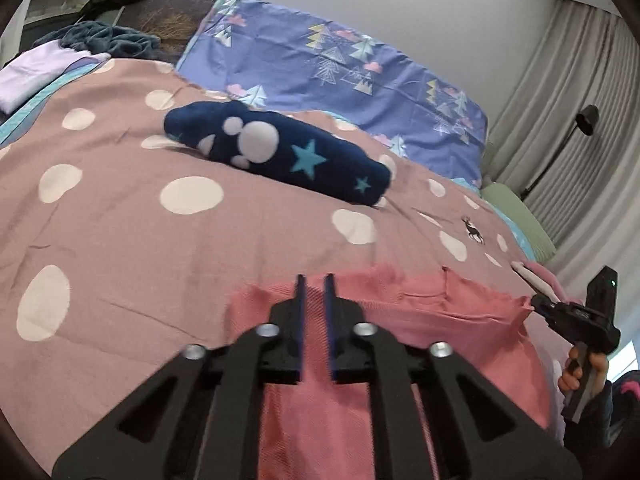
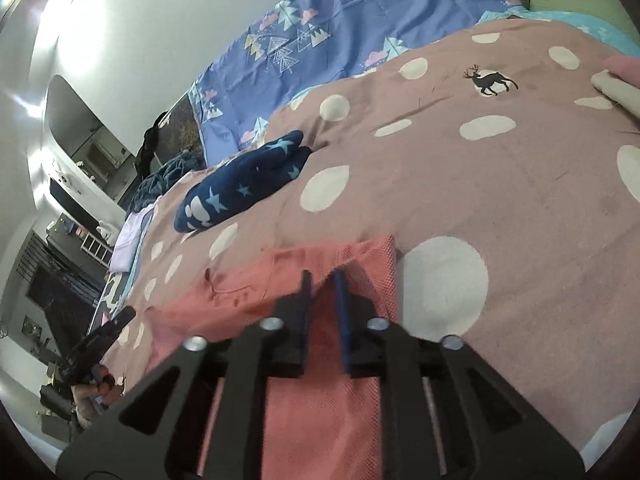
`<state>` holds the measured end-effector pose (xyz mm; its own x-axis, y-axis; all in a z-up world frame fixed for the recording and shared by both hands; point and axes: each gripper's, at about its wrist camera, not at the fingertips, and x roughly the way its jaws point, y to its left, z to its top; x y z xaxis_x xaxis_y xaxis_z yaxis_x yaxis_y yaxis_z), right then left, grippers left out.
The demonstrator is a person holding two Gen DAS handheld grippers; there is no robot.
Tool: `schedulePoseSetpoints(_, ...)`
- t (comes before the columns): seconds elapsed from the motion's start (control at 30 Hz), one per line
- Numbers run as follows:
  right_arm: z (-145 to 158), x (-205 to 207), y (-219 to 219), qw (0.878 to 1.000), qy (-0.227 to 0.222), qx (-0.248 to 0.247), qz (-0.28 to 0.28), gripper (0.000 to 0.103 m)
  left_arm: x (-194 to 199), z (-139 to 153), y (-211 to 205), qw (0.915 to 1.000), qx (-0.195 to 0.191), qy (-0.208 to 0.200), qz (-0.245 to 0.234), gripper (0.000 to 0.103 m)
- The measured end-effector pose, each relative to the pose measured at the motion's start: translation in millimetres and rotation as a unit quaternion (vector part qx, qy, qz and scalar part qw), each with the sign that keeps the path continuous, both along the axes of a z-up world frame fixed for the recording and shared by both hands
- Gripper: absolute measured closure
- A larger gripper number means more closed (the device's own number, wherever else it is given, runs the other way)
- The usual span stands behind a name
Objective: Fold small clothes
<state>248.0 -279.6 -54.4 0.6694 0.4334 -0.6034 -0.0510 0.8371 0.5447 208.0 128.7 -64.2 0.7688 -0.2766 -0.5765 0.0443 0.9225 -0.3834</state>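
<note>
Pink garment [image 1: 420, 312] lies flat on the bedspread [image 1: 120, 220], under both grippers. Left gripper [image 1: 315, 280] and right gripper [image 2: 322, 276]: narrowly parted, nothing pinched. Light, limp knit; best taken at corners.

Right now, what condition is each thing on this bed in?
Pink garment: lying on the bedspread, far edge doubled over.
Navy star garment: folded, set aside.
Left gripper: jaws slightly apart, nothing pinched.
Right gripper: jaws slightly apart, over the pink cloth.
</note>
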Motion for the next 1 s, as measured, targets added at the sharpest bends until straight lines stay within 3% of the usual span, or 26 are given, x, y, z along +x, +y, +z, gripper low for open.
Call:
schedulePoseSetpoints(0.03, 1.3, -4.3, 0.0, 1.0, -0.008, -0.008, 0.007, 0.073, -4.5, -0.8, 0.5, 0.9999, 0.007, -0.004, -0.006, 0.07)
schedulePoseSetpoints(0.1, 2.7, -10.9, -1.2, 0.999, -0.023, -0.038, 0.009, 0.069, -11.4, -3.2, -0.7, 0.9995, 0.025, -0.011, -0.014, 0.06)
schedulePoseSetpoints(0.37, -15.3, -0.1, -1.5, 0.996, -0.001, -0.084, 0.017, 0.069, -1.1, -24.6, -18.6, 0.9931, 0.099, 0.015, -0.06, 0.06)
schedulePoseSetpoints(0.6, -21.9, 3.4, 8.4, 0.994, 0.001, -0.107, 0.032, 0.073, 17.0, -35.3, -30.1, 0.9869, 0.137, 0.034, -0.079, 0.061)
schedulePoseSetpoints(0.63, -21.7, 3.1, 9.1, 0.993, -0.001, -0.109, 0.033, 0.079, 19.1, -36.2, -30.2, 0.9866, 0.137, 0.036, -0.081, 0.067)
schedulePoseSetpoints(0.67, -20.5, 2.7, 9.7, 0.993, -0.004, -0.111, 0.033, 0.092, 20.6, -36.6, -30.2, 0.9867, 0.134, 0.036, -0.085, 0.076)
schedulePoseSetpoints(0.7, -18.3, 1.0, 9.8, 0.993, -0.011, -0.113, 0.031, 0.095, 21.6, -36.7, -30.4, 0.9869, 0.131, 0.035, -0.087, 0.098)
schedulePoseSetpoints(0.73, -16.9, -0.3, 8.5, 0.993, -0.018, -0.11, 0.031, 0.095, 21.8, -36.2, -29.4, 0.9876, 0.126, 0.034, -0.087, 0.101)
schedulePoseSetpoints(1.0, 6.0, -19.8, 8.9, 0.992, -0.061, -0.106, 0.009, 0.096, -3.0, -10.5, -27.9, 0.9896, 0.127, -0.021, -0.064, 0.101)
